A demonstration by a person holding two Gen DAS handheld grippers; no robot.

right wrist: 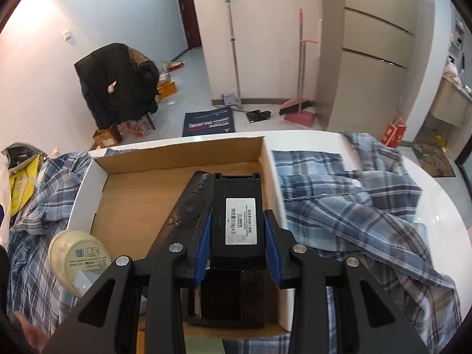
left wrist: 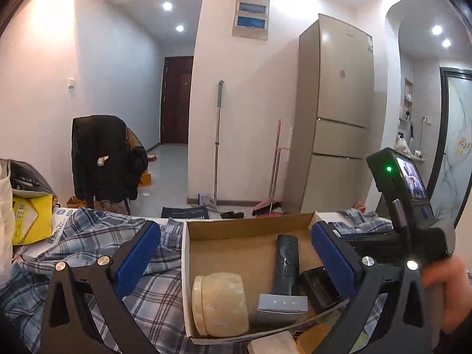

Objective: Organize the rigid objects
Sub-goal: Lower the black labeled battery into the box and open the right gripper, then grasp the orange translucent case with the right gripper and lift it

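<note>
The right claw (right wrist: 237, 237) is clenched on a black rectangular box with a white label (right wrist: 236, 221), held above the right side of the cardboard box (right wrist: 183, 159) on the desk (right wrist: 436, 206). The left claw (left wrist: 236, 253) hangs spread wide and empty over that box, where a cream jar (left wrist: 219, 303), a dark remote (left wrist: 286, 262) and what may be a small grey carton (left wrist: 281, 306) lie near its front edge.

Left gripper (left wrist: 236, 253) jaws stand wide apart, empty, above a cardboard box (left wrist: 244, 227). Below and between them: a cream jar (left wrist: 219, 303), a remote (left wrist: 286, 262), a black case (left wrist: 320, 290).
</note>
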